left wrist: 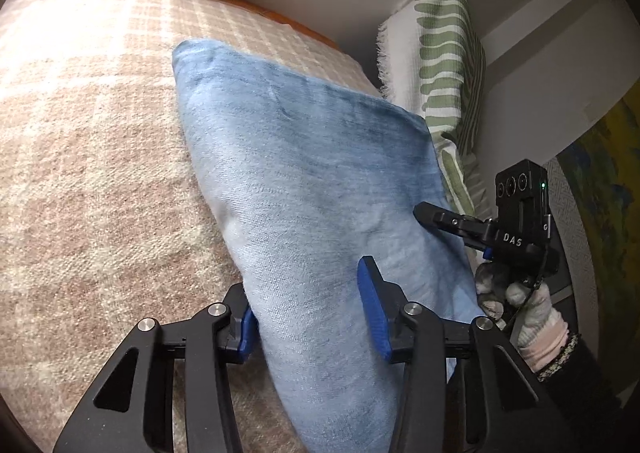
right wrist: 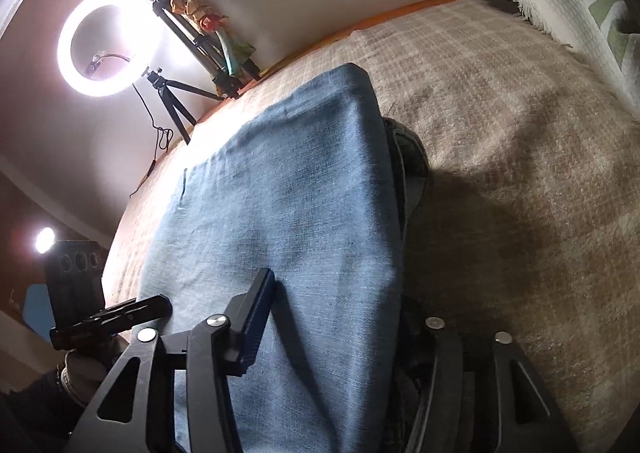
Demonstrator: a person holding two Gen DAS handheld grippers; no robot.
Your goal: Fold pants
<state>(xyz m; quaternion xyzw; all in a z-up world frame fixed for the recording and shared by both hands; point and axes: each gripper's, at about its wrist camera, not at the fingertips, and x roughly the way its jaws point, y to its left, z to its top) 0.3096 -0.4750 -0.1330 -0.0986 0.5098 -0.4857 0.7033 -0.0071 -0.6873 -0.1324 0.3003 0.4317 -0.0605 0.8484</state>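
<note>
Left wrist view: the left gripper point(left wrist: 312, 317) has its fingers set on either side of the pants point(left wrist: 316, 189), a folded slab of light blue denim. The left finger sits at the cloth's outer edge, the blue pad of the right finger point(left wrist: 374, 317) stands against the top face; fingers apart with a fold of denim between them, looks like a pinch on the near edge. The pants run forward and away from the fingers over a pink-and-beige checked blanket point(left wrist: 92, 141). Ahead and to the right, the right gripper point(left wrist: 430, 215) reaches in from the far edge of the denim, held by a gloved hand point(left wrist: 516, 293); whether it is spread or pressed together cannot be told here. Beyond it, a green-leaf patterned pillow point(left wrist: 444, 65) leans on the wall.

Right wrist view: the denim drapes straight ahead between the fingers. The left finger point(right wrist: 256, 321) lies on top of the cloth; the right finger is hidden beneath it, so the grip is not certain. Forward left, a lit ring light point(right wrist: 108, 41) on a tripod point(right wrist: 176, 101).
</note>
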